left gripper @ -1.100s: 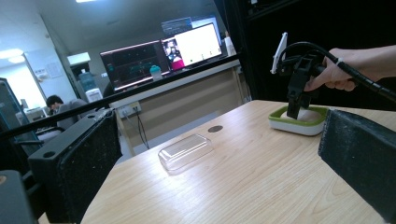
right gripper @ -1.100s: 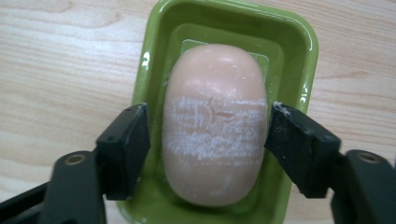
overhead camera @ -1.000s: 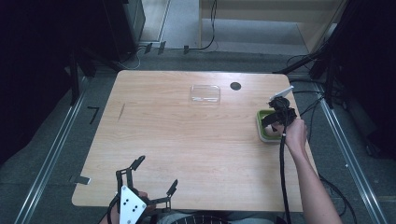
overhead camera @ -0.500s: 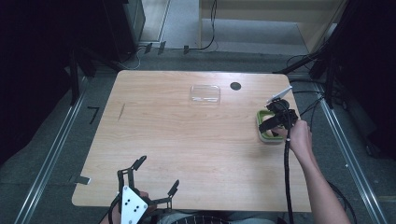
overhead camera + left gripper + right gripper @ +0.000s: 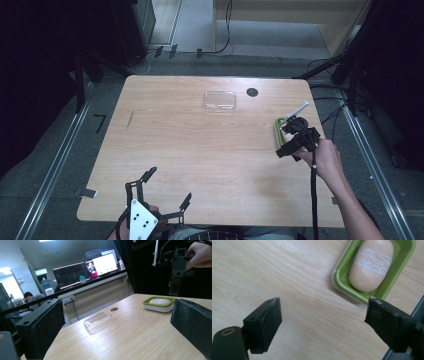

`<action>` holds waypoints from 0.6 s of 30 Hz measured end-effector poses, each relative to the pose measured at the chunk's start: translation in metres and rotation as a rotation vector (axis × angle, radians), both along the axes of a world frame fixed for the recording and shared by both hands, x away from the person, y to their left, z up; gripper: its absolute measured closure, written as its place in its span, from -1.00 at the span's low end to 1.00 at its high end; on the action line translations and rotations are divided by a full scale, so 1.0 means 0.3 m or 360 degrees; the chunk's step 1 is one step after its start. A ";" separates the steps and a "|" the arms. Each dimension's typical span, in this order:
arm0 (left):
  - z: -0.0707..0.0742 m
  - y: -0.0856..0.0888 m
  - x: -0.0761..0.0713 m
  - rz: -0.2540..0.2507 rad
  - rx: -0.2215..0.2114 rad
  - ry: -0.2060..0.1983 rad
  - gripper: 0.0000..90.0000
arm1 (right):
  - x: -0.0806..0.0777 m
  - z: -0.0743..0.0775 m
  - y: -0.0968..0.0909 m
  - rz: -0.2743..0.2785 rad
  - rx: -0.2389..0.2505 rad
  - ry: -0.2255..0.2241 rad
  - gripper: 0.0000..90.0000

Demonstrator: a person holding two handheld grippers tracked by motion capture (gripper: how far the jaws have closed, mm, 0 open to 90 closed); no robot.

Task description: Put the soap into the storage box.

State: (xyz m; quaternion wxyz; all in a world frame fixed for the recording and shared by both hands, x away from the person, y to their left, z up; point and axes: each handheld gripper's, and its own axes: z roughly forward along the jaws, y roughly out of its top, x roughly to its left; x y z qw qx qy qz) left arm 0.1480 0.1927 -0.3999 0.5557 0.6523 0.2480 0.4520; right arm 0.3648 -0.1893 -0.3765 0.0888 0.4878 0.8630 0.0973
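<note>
One bar of soap (image 5: 372, 267), pale peach and oval with a faint whitish bloom on its top, lies in a green soap dish (image 5: 342, 277) with a lighter underside and rounded corners. The dish stands near the right edge of the desk (image 5: 200, 150), whose top is light wood with a fine straight grain. Farther back, near the middle of the far edge, lies a clear plastic lid (image 5: 220, 100), shallow and rectangular with soft corners (it catches the light in the left gripper view), and just to its right is a small dark round hole (image 5: 252, 92) in the desk top.

Held in the person's right hand (image 5: 327, 159), the right gripper (image 5: 322, 322) hovers above the wood just beside the dish, its two matte black jaws spread wide and touching nothing; the soap sits ahead of them, closer to one jaw. At the near edge of the desk the left gripper (image 5: 117, 332) also has its jaws wide apart and empty, well away from the dish.
</note>
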 end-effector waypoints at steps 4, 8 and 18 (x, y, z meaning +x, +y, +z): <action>0.000 0.000 0.000 0.0000 0.0000 0.0001 -1.00 | -0.049 -0.008 0.022 0.0081 -0.0028 0.0026 -0.69; 0.000 -0.001 0.000 0.0000 0.0001 0.0001 -1.00 | -0.099 -0.034 0.042 0.0154 -0.0053 0.0069 -0.69; 0.000 -0.001 -0.001 -0.0003 0.0003 -0.0001 -1.00 | -0.201 -0.131 0.059 0.0256 -0.0106 0.0180 -0.70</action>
